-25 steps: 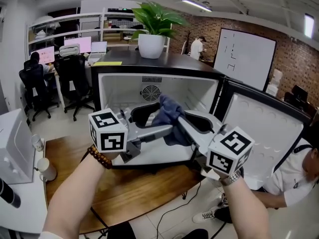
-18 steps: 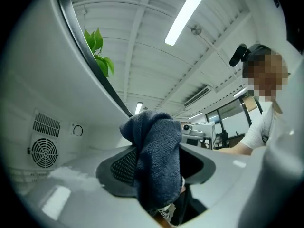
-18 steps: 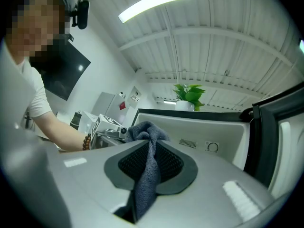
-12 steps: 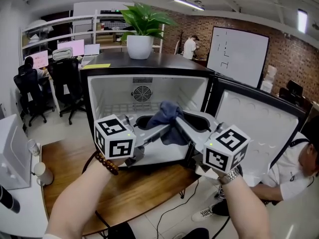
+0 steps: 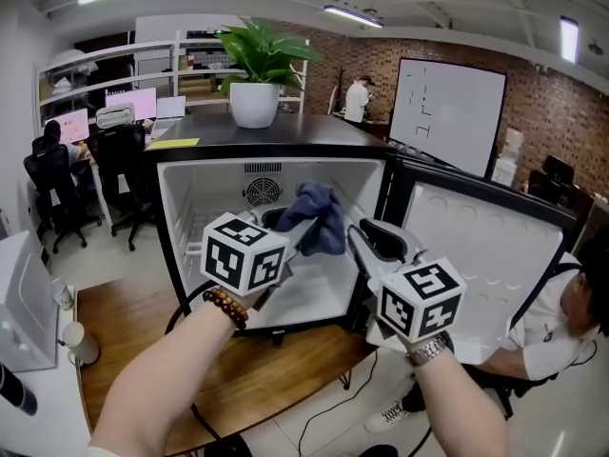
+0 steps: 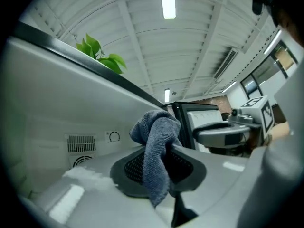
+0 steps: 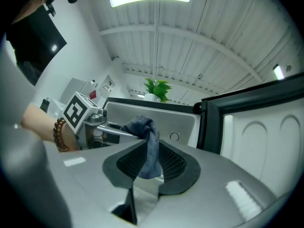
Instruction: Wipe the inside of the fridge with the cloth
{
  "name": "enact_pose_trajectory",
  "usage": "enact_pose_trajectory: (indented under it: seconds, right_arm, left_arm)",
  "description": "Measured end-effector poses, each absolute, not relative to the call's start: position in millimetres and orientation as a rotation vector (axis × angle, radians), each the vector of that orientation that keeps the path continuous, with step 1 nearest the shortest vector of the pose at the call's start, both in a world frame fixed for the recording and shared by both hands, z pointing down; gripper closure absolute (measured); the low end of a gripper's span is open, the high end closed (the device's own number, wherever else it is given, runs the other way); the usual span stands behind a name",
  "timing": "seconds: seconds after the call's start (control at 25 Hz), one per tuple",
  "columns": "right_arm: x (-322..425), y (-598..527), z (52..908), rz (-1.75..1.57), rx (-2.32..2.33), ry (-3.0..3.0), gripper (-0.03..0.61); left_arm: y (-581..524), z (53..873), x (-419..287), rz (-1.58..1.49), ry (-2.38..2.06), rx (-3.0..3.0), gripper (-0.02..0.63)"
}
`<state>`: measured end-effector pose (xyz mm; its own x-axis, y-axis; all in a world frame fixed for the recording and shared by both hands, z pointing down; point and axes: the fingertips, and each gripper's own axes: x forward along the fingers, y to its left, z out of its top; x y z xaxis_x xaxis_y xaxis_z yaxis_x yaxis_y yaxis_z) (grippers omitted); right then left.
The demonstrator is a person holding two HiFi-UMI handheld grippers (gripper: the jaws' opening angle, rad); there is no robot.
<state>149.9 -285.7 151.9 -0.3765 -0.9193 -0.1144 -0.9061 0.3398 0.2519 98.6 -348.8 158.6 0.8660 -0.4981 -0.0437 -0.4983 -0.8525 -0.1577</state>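
A blue-grey cloth (image 5: 317, 217) hangs in front of the open fridge (image 5: 205, 212). My left gripper (image 5: 303, 231) is shut on the cloth (image 6: 156, 151), which bunches above its pads and droops below; its jaws have just been closing on it. My right gripper (image 5: 360, 241) stands just right of the cloth. In the right gripper view the cloth's tail (image 7: 148, 148) dangles loosely between that gripper's (image 7: 149, 164) pads, which have just been opening. The left gripper (image 7: 114, 129) reaches in from the left to hold the cloth's top.
The fridge door (image 5: 476, 246) stands swung open to the right. A potted plant (image 5: 255, 103) sits on top of the fridge. The fridge rests on a wooden table (image 5: 238, 369). A seated person (image 5: 557, 327) is low at the right, and a white appliance (image 5: 24, 298) at the left.
The left jaws, wide open beside the cloth a second ago, have closed on it. The right jaws have loosened. Both grippers and the cloth have moved closer to the fridge opening.
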Motion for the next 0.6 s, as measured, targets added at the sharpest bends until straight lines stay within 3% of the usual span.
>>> enact_pose_trajectory:
  seconds: [0.4, 0.6]
  right_arm:
    - [166, -270, 149, -0.486, 1.852, -2.435, 0.508]
    - [169, -262, 147, -0.501, 1.891, -2.416, 0.578]
  left_arm:
    - [-413, 154, 129, -0.162, 1.047, -2.703, 0.535]
    - [-442, 149, 141, -0.181, 1.138, -2.645, 0.535]
